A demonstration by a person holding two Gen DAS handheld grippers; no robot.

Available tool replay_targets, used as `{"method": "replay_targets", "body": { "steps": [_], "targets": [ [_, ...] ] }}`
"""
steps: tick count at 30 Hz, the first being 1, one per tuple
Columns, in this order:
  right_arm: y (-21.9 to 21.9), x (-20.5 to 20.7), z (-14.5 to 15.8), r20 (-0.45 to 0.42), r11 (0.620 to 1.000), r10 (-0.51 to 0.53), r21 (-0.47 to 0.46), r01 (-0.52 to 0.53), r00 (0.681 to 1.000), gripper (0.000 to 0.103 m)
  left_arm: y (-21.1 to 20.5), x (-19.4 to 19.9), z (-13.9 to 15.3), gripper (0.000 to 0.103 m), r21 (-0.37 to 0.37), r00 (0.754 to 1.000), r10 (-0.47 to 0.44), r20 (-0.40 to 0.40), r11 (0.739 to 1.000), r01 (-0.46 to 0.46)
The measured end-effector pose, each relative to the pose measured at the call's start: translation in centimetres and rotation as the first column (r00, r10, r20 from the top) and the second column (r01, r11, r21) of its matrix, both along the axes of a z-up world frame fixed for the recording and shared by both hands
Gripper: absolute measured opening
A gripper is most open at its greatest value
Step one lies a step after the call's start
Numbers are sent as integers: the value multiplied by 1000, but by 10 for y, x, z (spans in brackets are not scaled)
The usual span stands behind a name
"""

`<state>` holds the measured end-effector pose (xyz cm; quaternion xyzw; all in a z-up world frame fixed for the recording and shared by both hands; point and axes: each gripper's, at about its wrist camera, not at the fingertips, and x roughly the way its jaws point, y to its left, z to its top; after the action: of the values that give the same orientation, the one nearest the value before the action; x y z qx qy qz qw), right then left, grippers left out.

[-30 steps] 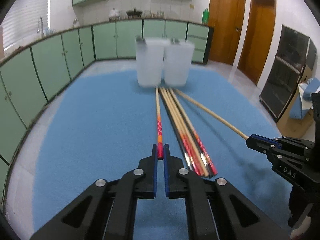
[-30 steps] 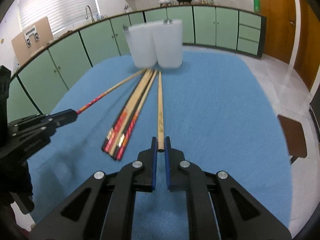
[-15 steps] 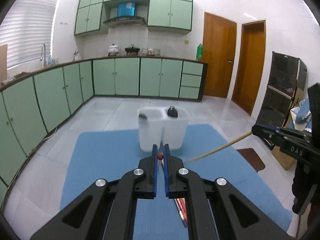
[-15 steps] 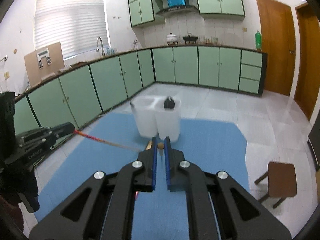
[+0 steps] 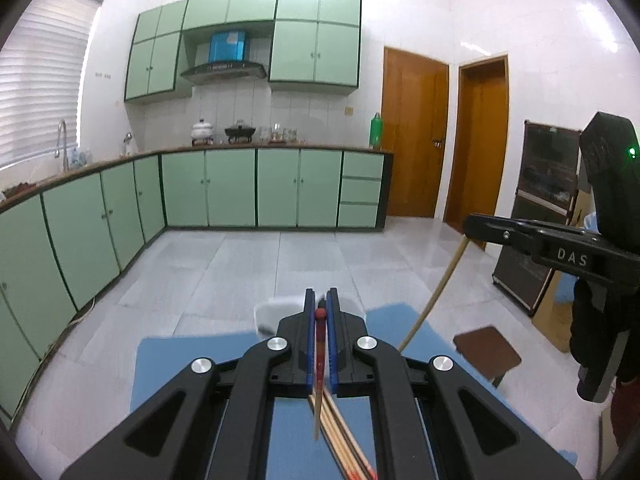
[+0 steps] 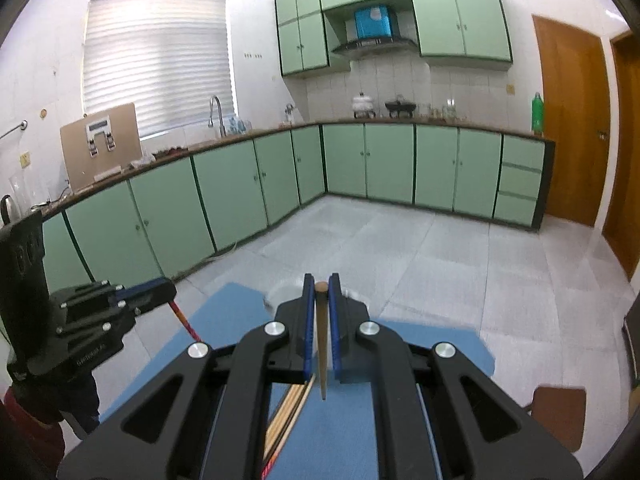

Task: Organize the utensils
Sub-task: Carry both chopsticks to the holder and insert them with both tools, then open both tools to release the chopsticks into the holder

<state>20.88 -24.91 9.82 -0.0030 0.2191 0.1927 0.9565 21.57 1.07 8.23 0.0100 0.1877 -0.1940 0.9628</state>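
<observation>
The blue rectangular table mat shows bare room along its left edge. At its far edge, a white plastic holder is mostly hidden behind the fingers. The loose wooden chopsticks beneath lie bunched and cannot be counted. The left gripper is clamped on one red-ended chopstick. The right gripper is clamped on one plain wooden chopstick.

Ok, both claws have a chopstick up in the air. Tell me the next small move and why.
Probably carry both forward and tip the free ends down over the white holder. The left claw is shut on the red-ended chopstick, the right claw on the plain wooden chopstick, both clear of the blue mat, with the holder just ahead below them.
</observation>
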Motion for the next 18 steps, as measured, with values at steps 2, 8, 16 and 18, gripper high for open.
{"method": "replay_targets", "body": {
  "steps": [2,8,16,18],
  "targets": [
    [-1,11,17,19,1000,10,18,-10,1000,6,-1,6,13,5,-10,999,-2,33,1000,2],
    [-1,48,45,56,999,0,36,-2,998,6,-8,40,58,5,-40,990,15,140,999,-10],
    [17,98,22,21,1000,-21,-14,21,1000,6,-24,102,55,5,-41,986,56,157,998,-50],
    [22,107,10,1,999,-29,-29,29,1000,6,-25,117,41,5,-44,991,59,124,998,-54]
  ]
}}
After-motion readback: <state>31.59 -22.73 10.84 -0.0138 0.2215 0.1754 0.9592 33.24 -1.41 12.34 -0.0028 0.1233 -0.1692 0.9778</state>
